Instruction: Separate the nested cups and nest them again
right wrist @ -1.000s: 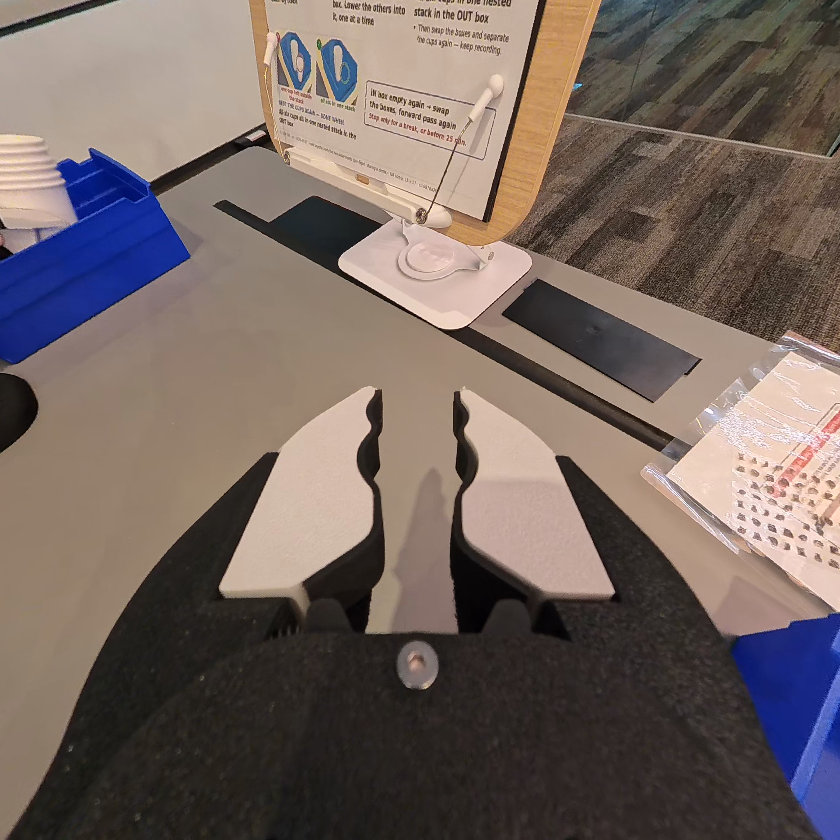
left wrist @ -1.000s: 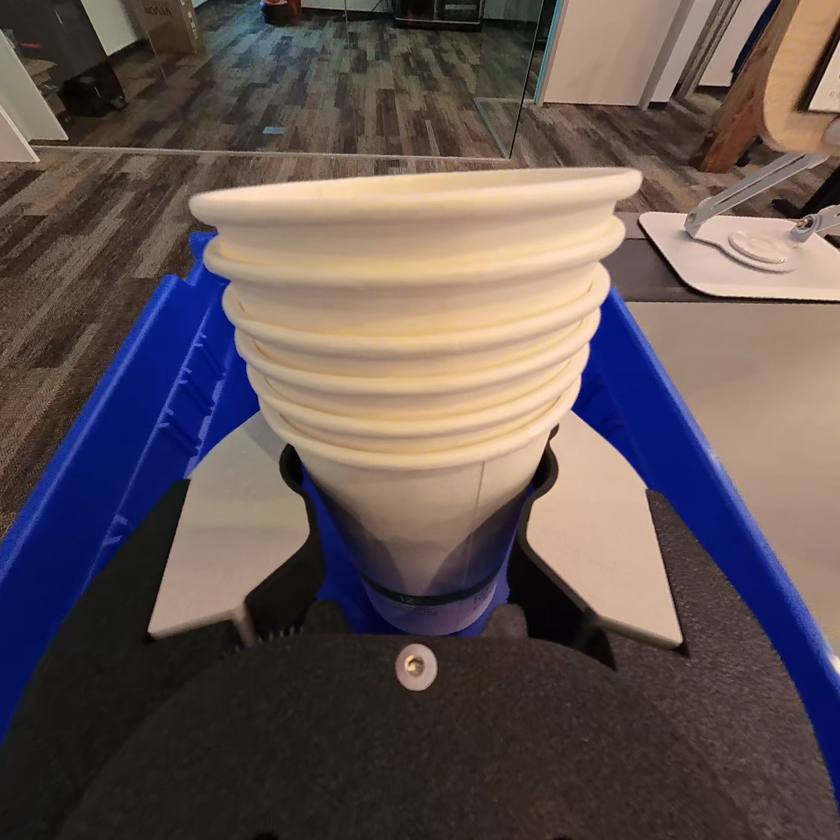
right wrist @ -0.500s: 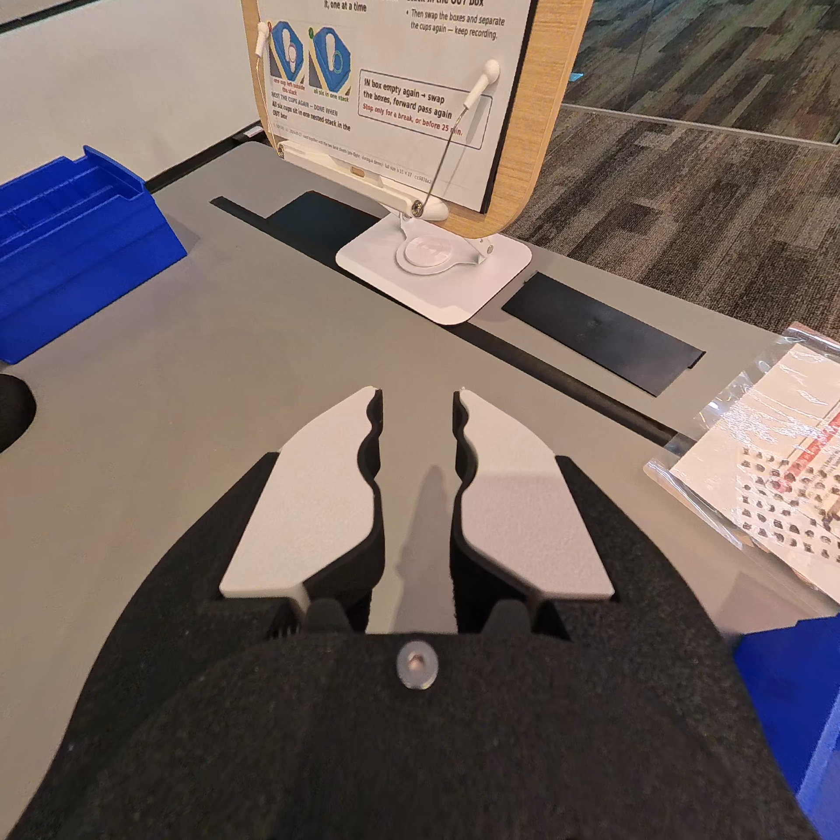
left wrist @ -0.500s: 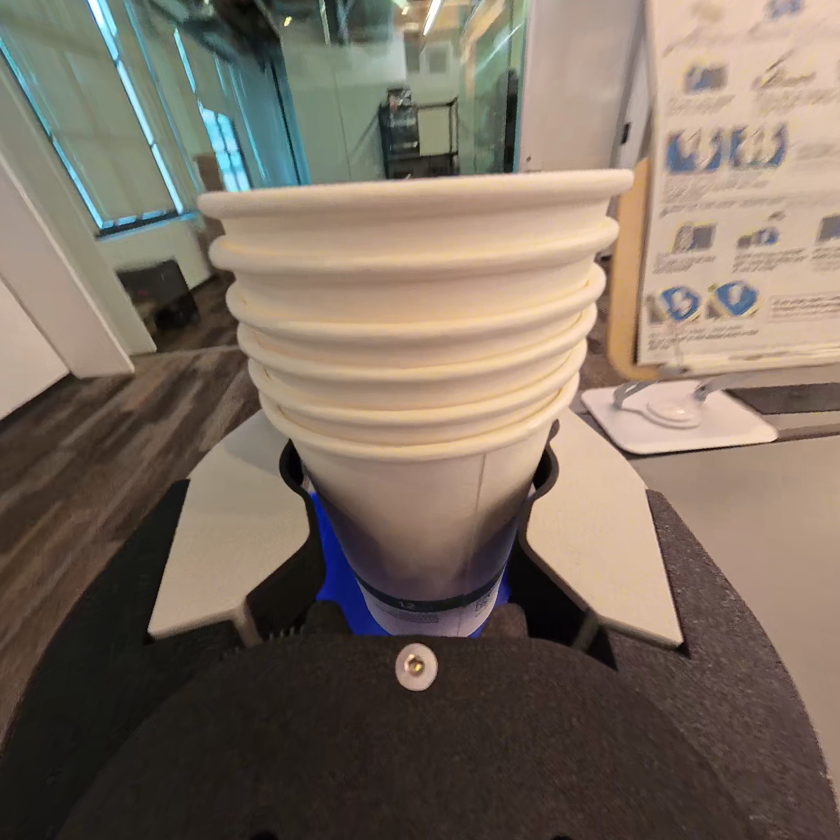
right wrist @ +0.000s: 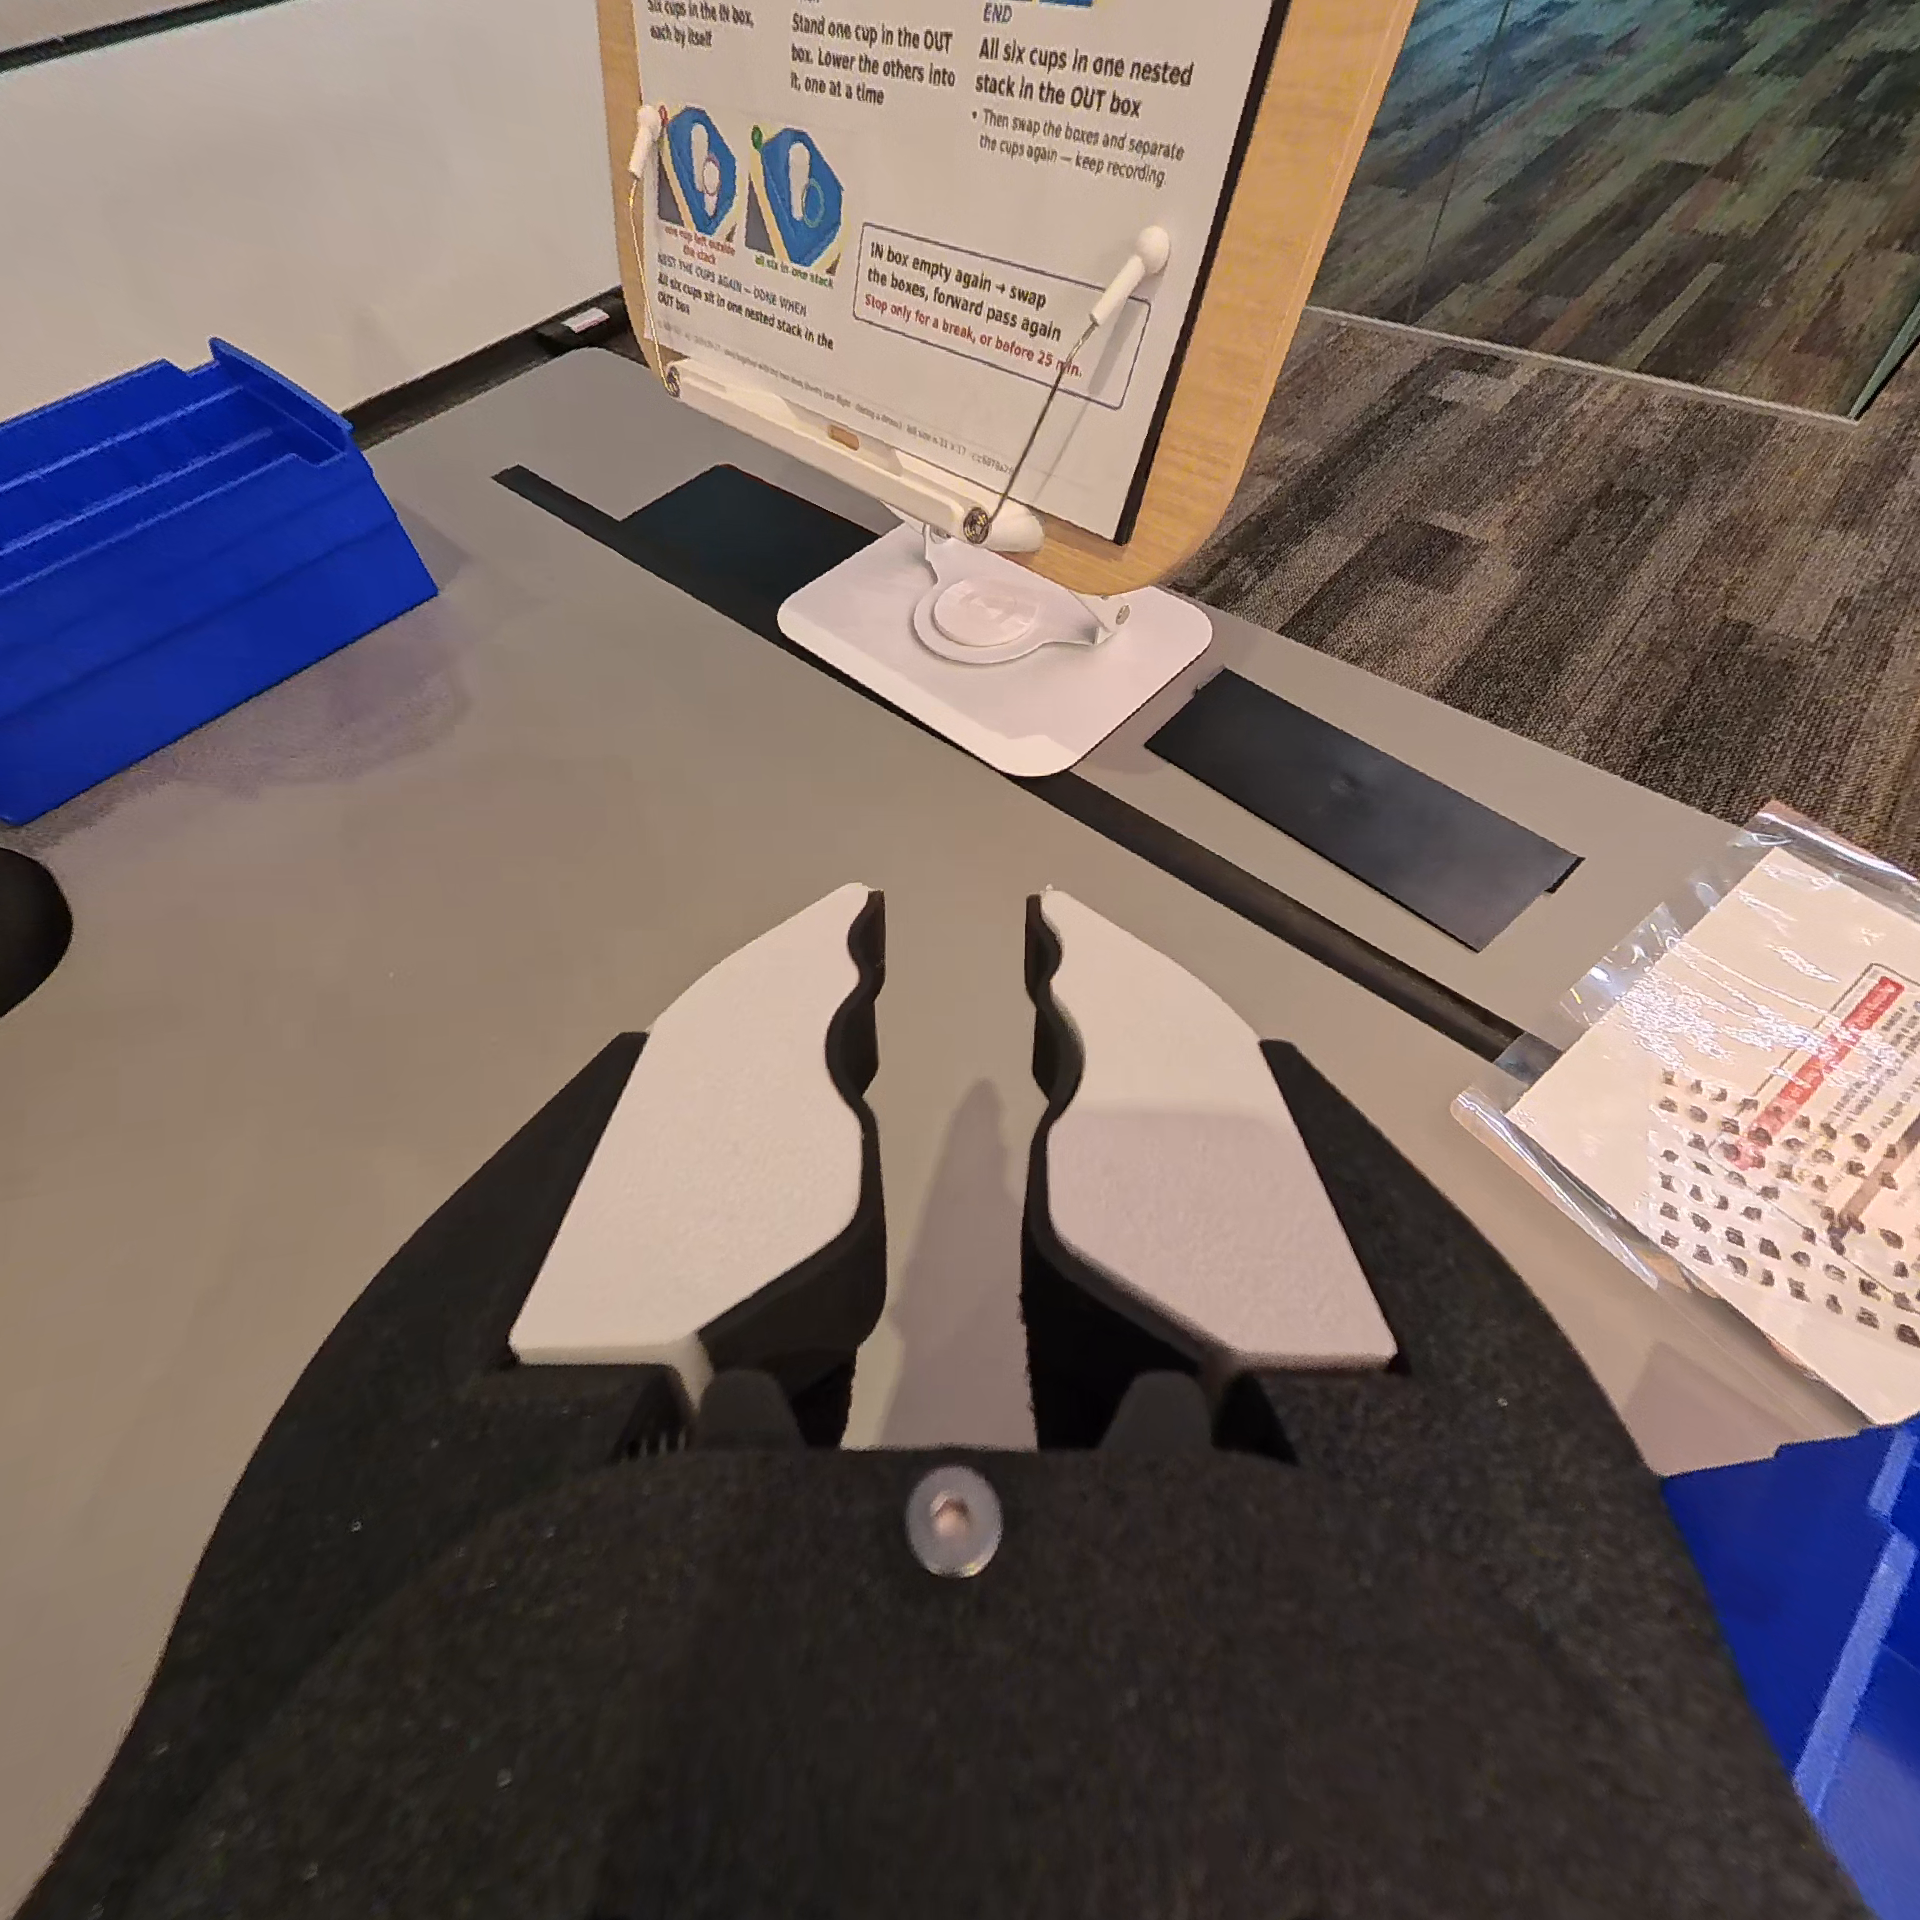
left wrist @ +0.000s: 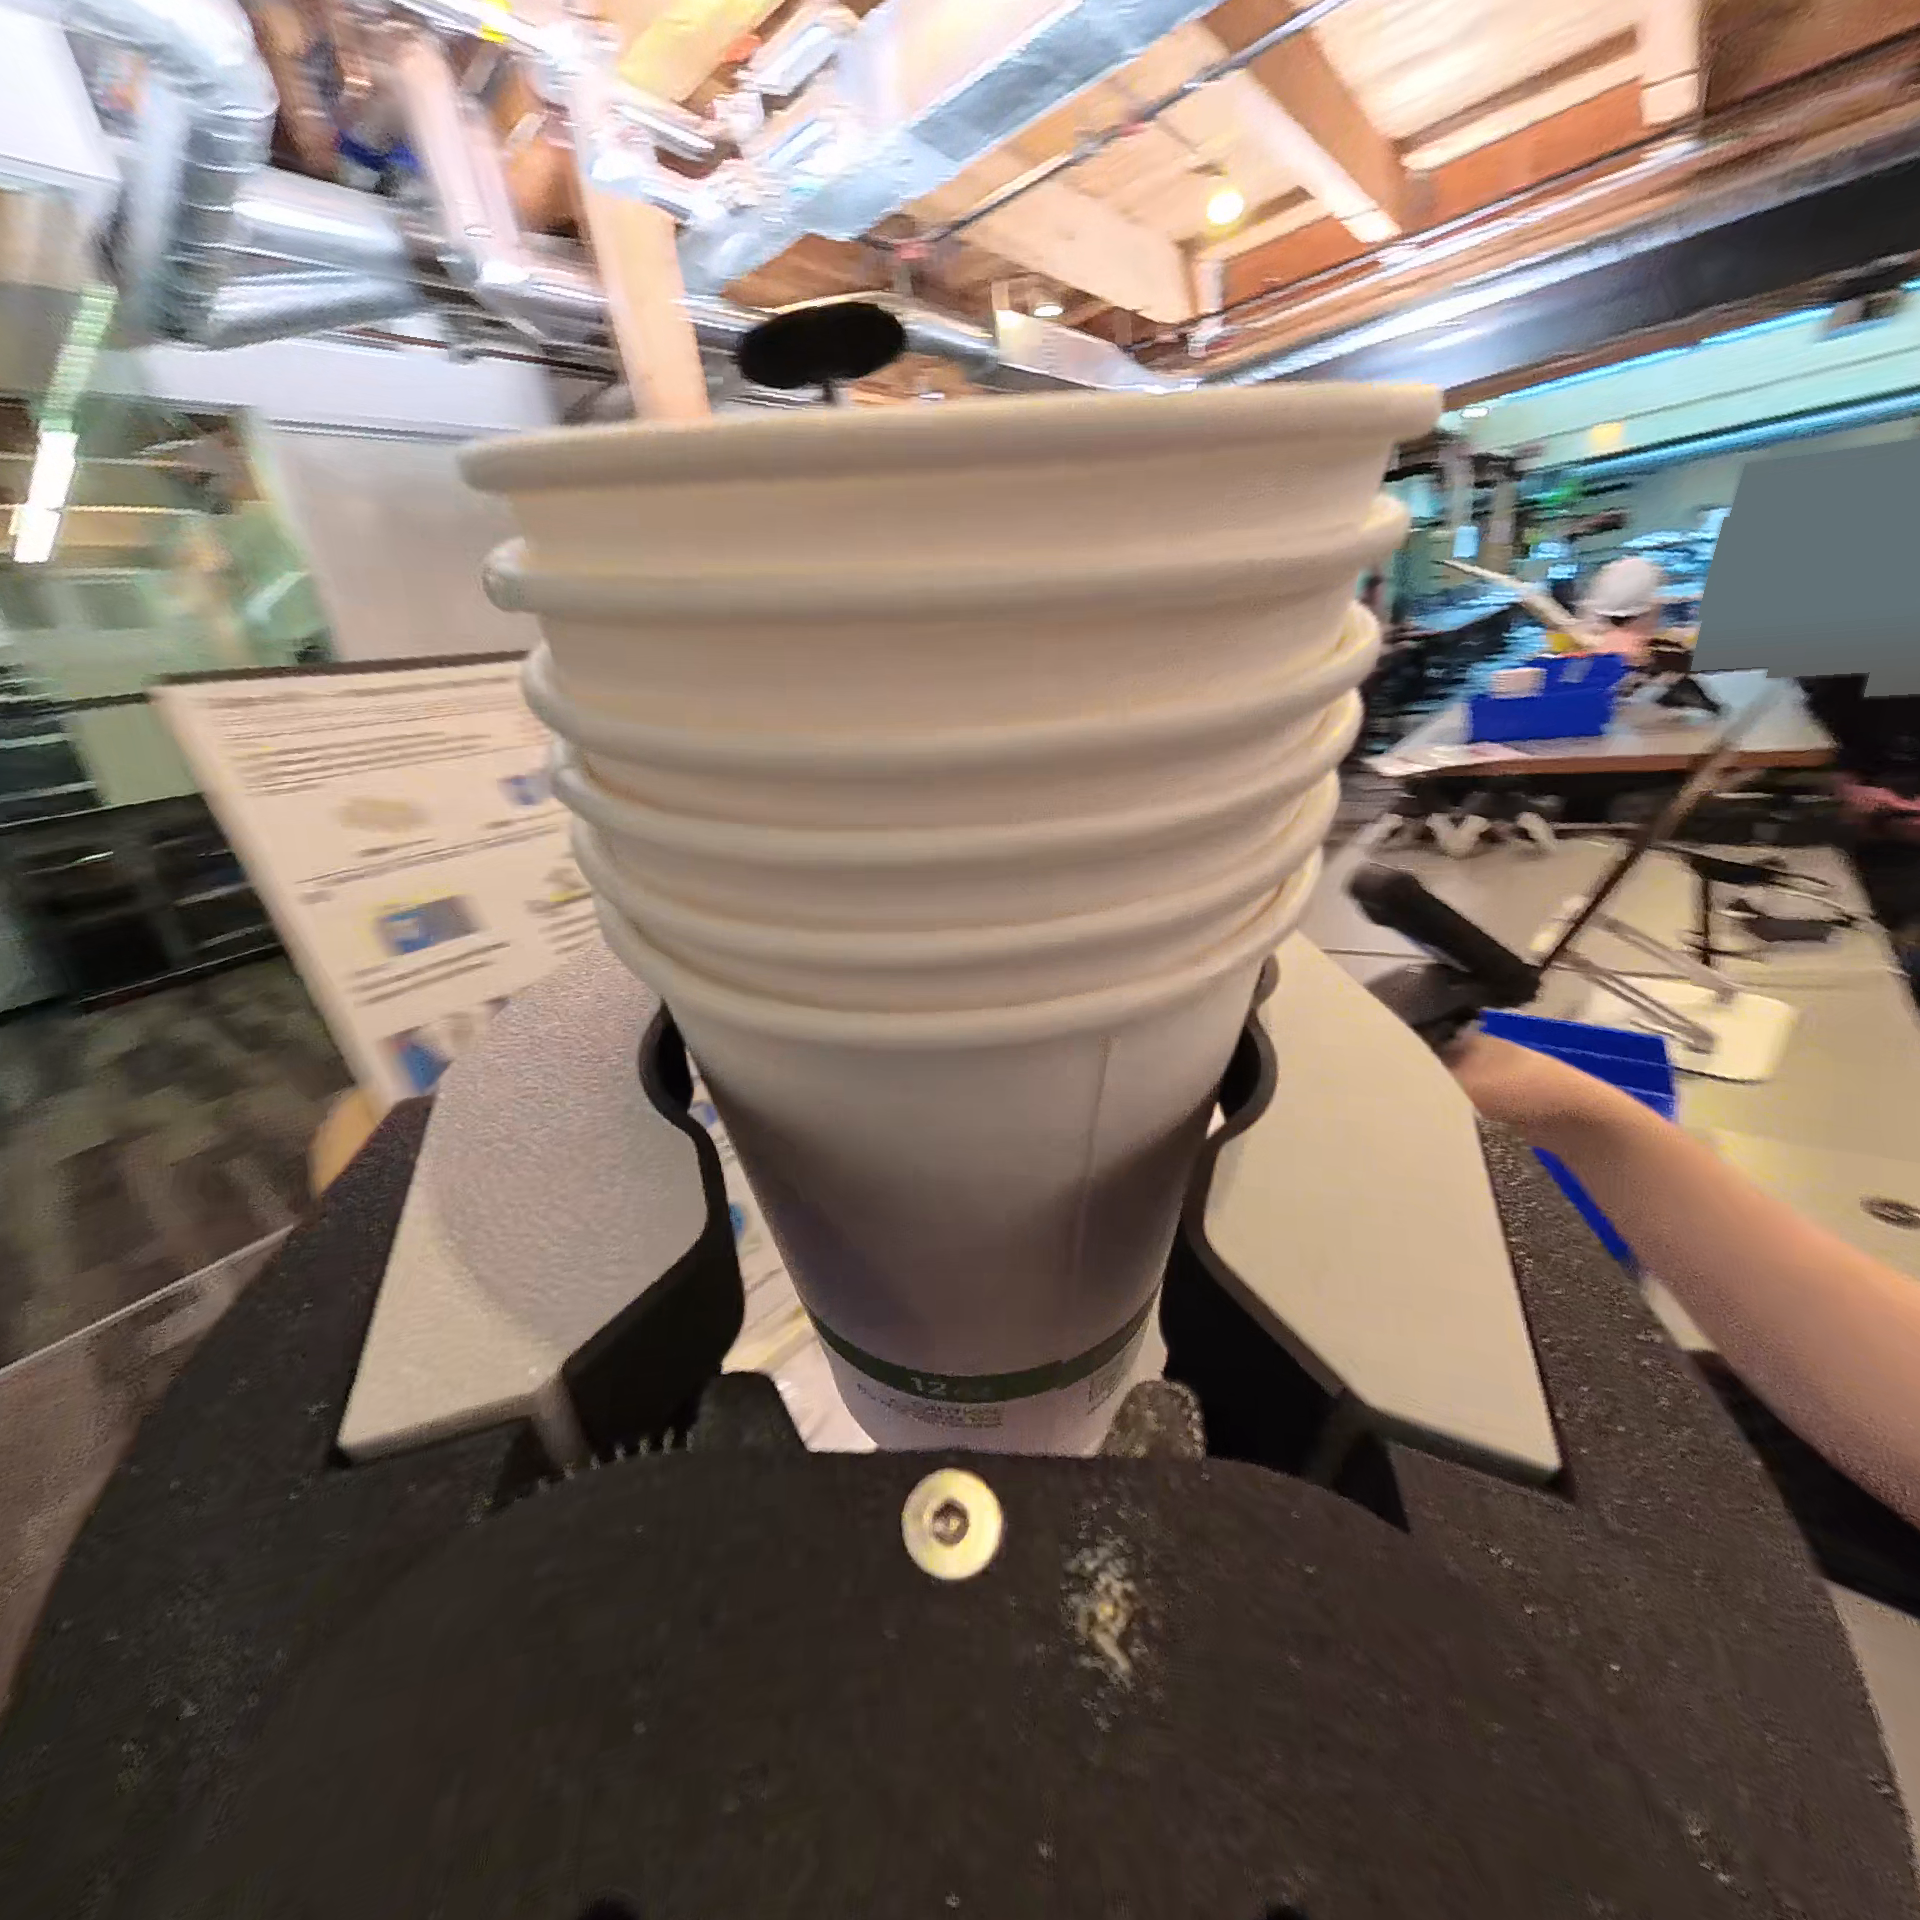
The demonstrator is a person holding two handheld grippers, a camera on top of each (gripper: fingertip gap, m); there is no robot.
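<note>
A stack of several nested white paper cups stands upright between my left gripper's fingers. My left gripper is shut on the lowest cup's wall, just under its rim, and holds the stack up in the air, tilted toward the ceiling. My right gripper hovers over the grey table, its jaws a narrow gap apart with nothing between them. An empty blue bin sits on the table at the far left of the right wrist view. A second blue bin shows at the bottom right corner.
An instruction board on a white stand base stands at the table's back edge. A clear bag with a printed sheet lies at the right. A person's forearm reaches in at the right of the left wrist view.
My left gripper has lifted the cup stack out of the blue bin and swung it up and to the right. My right gripper has drifted slightly toward the board, still empty.
</note>
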